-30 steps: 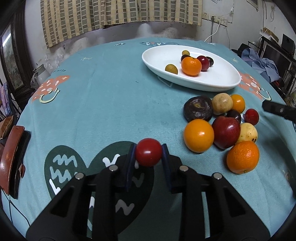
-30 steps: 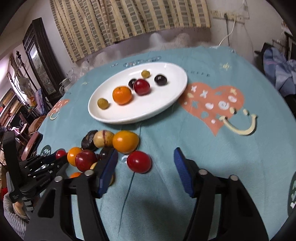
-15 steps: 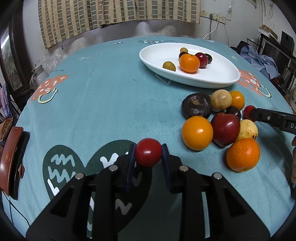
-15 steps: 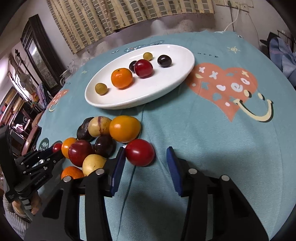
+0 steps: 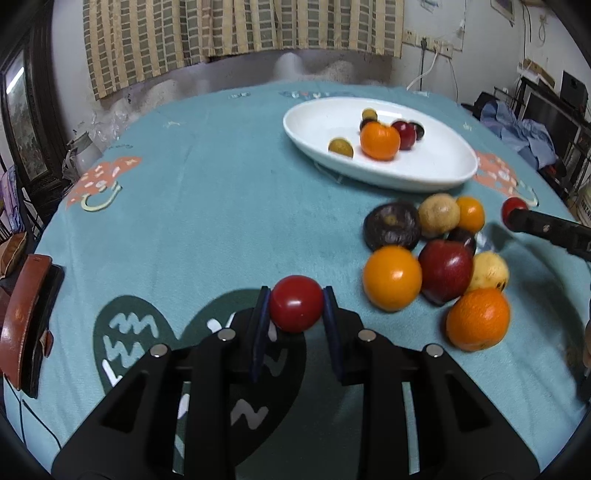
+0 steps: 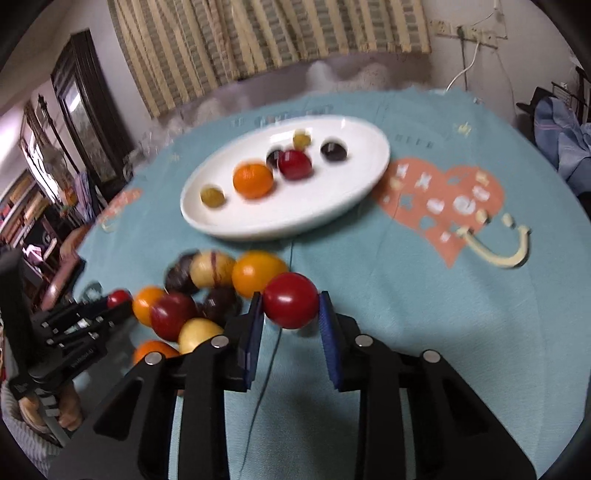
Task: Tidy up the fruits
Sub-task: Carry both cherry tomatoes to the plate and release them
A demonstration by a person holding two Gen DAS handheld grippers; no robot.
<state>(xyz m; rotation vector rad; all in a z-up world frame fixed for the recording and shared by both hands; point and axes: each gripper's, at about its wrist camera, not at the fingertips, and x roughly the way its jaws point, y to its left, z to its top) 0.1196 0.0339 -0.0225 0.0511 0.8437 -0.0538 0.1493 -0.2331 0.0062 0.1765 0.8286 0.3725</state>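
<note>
The left gripper [image 5: 296, 308] pinched a small red fruit [image 5: 296, 308] between its two blue pads, holding it above the teal tablecloth [image 5: 221, 206] over a dark green patch with white zigzags. The right gripper [image 6: 290, 305] likewise clamped a second red fruit [image 6: 290, 305] between its pads, just beside the heap of loose fruit [image 6: 207, 295] on the cloth. That heap held a dark purple fruit [image 5: 391, 226], a tan round one [image 5: 439, 215], a small orange [image 5: 470, 214], a larger orange [image 5: 392, 283], a dark red apple [image 5: 446, 274], a yellowish fruit [image 5: 489, 271] and another orange [image 5: 477, 319], all touching or nearly so. Beyond the heap lay a white oval plate [image 5: 436, 173] carrying an orange [image 5: 380, 141], a red plum [image 5: 405, 134], a greenish-yellow fruit [image 5: 340, 147] and a few small dark ones behind. In the left view the tip of the right gripper showed at the right edge with its red fruit. A brown leather case [image 5: 22, 317] lay at the table's left edge, and a striped curtain [image 5: 240, 33] hung on the far wall. The right view was blurred.
</note>
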